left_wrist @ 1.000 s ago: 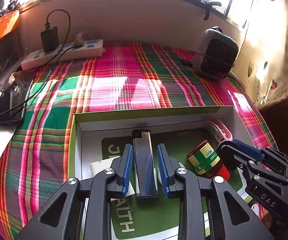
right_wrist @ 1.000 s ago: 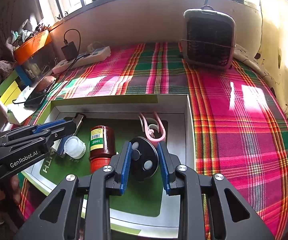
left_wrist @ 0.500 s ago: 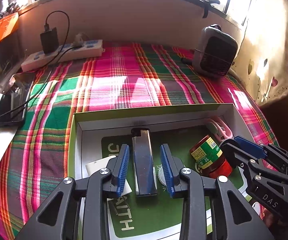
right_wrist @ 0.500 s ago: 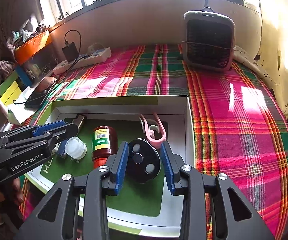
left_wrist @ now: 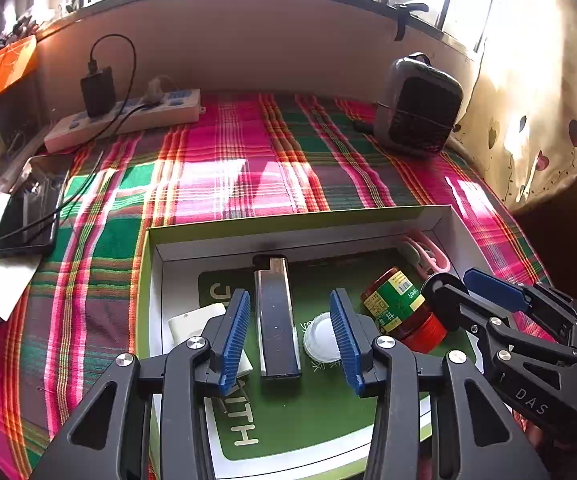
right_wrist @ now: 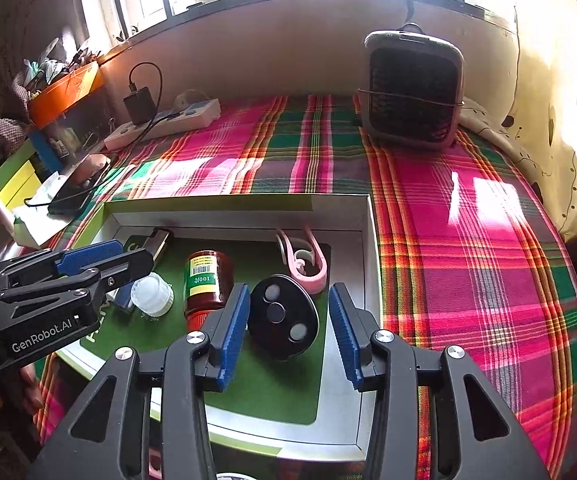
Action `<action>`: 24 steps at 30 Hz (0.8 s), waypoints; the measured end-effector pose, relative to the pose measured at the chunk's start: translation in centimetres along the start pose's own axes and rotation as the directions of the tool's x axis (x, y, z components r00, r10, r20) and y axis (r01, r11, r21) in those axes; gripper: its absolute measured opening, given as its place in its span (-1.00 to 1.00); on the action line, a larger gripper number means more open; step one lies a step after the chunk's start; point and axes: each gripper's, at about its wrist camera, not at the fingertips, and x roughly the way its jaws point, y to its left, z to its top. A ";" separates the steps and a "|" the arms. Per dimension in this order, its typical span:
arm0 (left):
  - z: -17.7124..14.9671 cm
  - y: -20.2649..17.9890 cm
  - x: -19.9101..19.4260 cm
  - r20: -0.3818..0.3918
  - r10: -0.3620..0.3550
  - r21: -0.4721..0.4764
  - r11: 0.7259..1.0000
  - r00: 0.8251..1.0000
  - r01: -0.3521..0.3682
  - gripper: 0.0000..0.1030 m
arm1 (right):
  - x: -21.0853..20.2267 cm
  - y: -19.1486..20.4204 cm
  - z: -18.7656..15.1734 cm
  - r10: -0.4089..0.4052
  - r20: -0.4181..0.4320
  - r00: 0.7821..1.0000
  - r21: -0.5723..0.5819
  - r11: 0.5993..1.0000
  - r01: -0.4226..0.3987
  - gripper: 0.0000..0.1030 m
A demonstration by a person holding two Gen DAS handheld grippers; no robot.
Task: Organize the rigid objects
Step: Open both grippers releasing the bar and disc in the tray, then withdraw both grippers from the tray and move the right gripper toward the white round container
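Observation:
A shallow white box (left_wrist: 288, 220) with a green floor lies on a plaid cloth. My left gripper (left_wrist: 290, 332) straddles a dark lighter (left_wrist: 276, 316) that lies flat in the box. Its jaws are opening and the blue pads stand clear of the lighter on both sides. My right gripper (right_wrist: 288, 320) straddles a black round disc (right_wrist: 282, 322), jaws opening, pads off it. A red jar with a green label (right_wrist: 208, 280), a white cap (right_wrist: 152, 294), a pink clip (right_wrist: 304, 260) and a white block (left_wrist: 196, 320) also lie in the box.
A grey fan heater (right_wrist: 410, 88) stands at the back right of the cloth. A power strip (left_wrist: 128, 120) with a charger and cable lies at the back left, and a phone (left_wrist: 28, 216) on white paper at the left edge. Sunlit plaid cloth stretches behind the box.
Both grippers have widened. The left pads have come off the lighter and the right pads off the black disc; both things now lie free in the box.

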 end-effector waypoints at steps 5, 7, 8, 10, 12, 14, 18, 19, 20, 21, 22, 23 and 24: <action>-0.3 -0.5 -1.3 0.023 0.005 0.019 1.000 1.000 -0.005 -0.20 | -0.7 0.3 -0.3 -0.003 0.007 1.000 -0.002 1.000 0.003 -0.17; -0.4 -0.7 -1.8 0.030 0.009 0.020 1.000 0.999 -0.010 -0.19 | -1.1 0.4 -0.4 -0.001 0.013 1.000 -0.003 1.000 0.001 -0.16; -0.6 -0.7 -2.1 0.033 0.009 0.017 1.000 0.999 -0.009 -0.19 | -1.3 0.5 -0.5 -0.001 0.015 1.000 -0.003 1.000 0.001 -0.16; -0.9 -0.7 -2.7 0.036 0.005 0.012 1.000 0.999 -0.005 -0.19 | -1.8 0.8 -0.7 -0.003 0.022 1.000 -0.006 1.000 0.003 -0.15; -1.2 -0.8 -3.2 0.041 0.007 0.012 1.000 0.999 -0.008 -0.19 | -2.3 0.9 -0.8 -0.005 0.030 1.000 -0.009 1.000 0.005 -0.15; -1.6 -0.9 -3.8 0.044 0.010 0.011 1.000 0.999 -0.011 -0.19 | -2.8 1.1 -1.0 -0.003 0.034 0.999 -0.011 1.000 0.004 -0.14; -2.4 -0.8 -5.1 0.055 0.010 -0.001 1.000 0.998 -0.010 -0.18 | -3.7 1.4 -1.5 -0.002 0.041 0.999 -0.010 1.000 0.002 -0.02; -2.6 -0.8 -5.4 0.059 0.012 -0.001 1.000 0.998 -0.012 -0.18 | -4.0 1.4 -1.7 0.000 0.044 0.999 -0.011 1.000 0.001 0.00; -2.9 -0.8 -5.7 0.063 0.012 0.001 1.000 0.998 -0.012 -0.18 | -4.3 1.5 -1.8 0.002 0.048 0.999 -0.011 1.000 -0.002 0.01; -3.1 -0.8 -6.0 0.065 0.014 -0.002 1.000 0.998 -0.014 -0.18 | -4.6 1.6 -2.0 0.003 0.051 0.999 -0.010 1.000 -0.002 0.01; -3.3 -0.8 -6.4 0.069 0.014 -0.006 1.000 0.998 -0.014 -0.18 | -4.9 1.6 -2.1 0.003 0.056 0.998 -0.009 1.000 -0.002 0.01; -3.6 -0.7 -6.7 0.074 0.011 -0.008 1.000 0.997 -0.011 -0.18 | -5.2 1.7 -2.3 0.004 0.060 0.998 -0.009 1.000 -0.004 0.01; -3.8 -0.7 -7.0 0.075 0.012 -0.011 1.000 0.997 -0.011 -0.18 | -5.5 1.8 -2.5 0.006 0.063 0.998 -0.008 1.000 -0.006 0.01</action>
